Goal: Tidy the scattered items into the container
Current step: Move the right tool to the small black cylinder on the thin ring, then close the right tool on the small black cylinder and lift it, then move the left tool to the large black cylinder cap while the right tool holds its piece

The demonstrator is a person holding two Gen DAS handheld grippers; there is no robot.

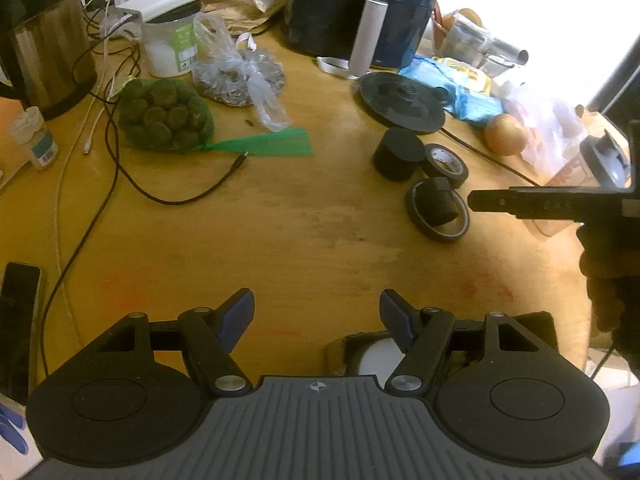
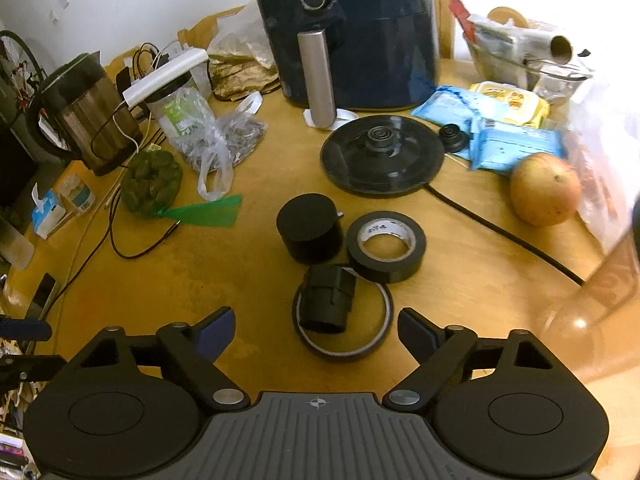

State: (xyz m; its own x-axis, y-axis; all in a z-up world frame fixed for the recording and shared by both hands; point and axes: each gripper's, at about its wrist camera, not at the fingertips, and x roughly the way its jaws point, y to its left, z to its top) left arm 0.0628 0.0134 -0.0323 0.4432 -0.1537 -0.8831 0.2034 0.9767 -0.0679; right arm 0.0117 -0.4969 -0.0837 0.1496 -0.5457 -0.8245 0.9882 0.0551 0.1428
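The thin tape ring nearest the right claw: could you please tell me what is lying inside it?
A ribbed black cylinder lies on its side inside the thin tape ring, overhanging its far rim. It covers the table beneath itself.

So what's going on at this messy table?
A person holds a two-finger gripper in each hand, tidying up. The right gripper is open, empty, hovering just short of a black slotted piece lying in a thin tape ring. The left gripper is open over bare table, holding nothing.

No readable text anywhere

Markings on the tape roll's [image 2: 386,246] core, the blue packets [image 2: 516,144] and the jar label [image 2: 176,114], all beyond the hand-held gripper, are too blurred to read.
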